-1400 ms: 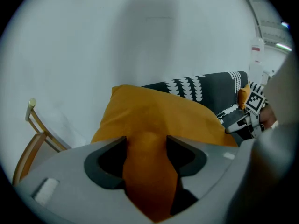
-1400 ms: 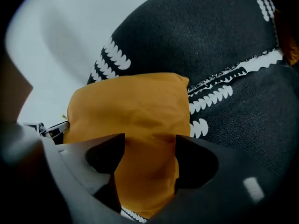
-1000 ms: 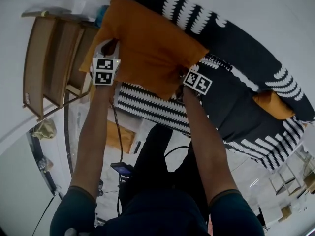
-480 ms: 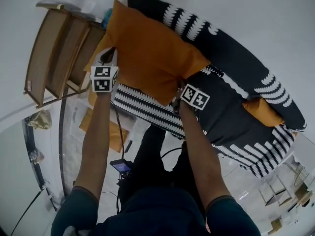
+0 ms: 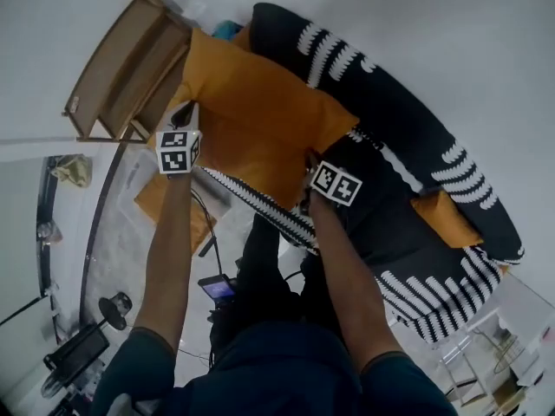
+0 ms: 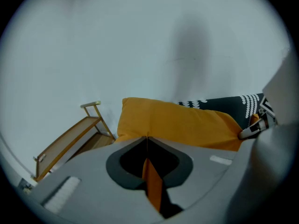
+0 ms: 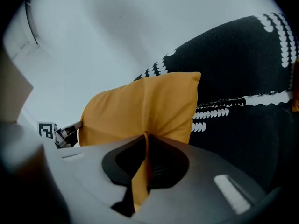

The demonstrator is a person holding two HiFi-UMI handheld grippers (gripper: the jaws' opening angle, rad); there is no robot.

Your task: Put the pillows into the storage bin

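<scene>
A large orange pillow hangs in the air in front of the black sofa, held at its near edge by both grippers. My left gripper is shut on the pillow's left corner, and orange fabric runs between its jaws. At the pillow's right corner my right gripper is shut too, with a fold of orange cloth pinched in it. A second, smaller orange pillow lies on the sofa seat at the right. No storage bin can be made out.
A wooden shelf rack stands against the wall at the left, close to the held pillow. Another orange cushion lies on the floor under my left arm. Cables and a tripod-like stand are on the floor at lower left.
Both grippers have risen with the orange pillow, lifting it off the sofa. It now hangs further left, towards the wooden rack.
</scene>
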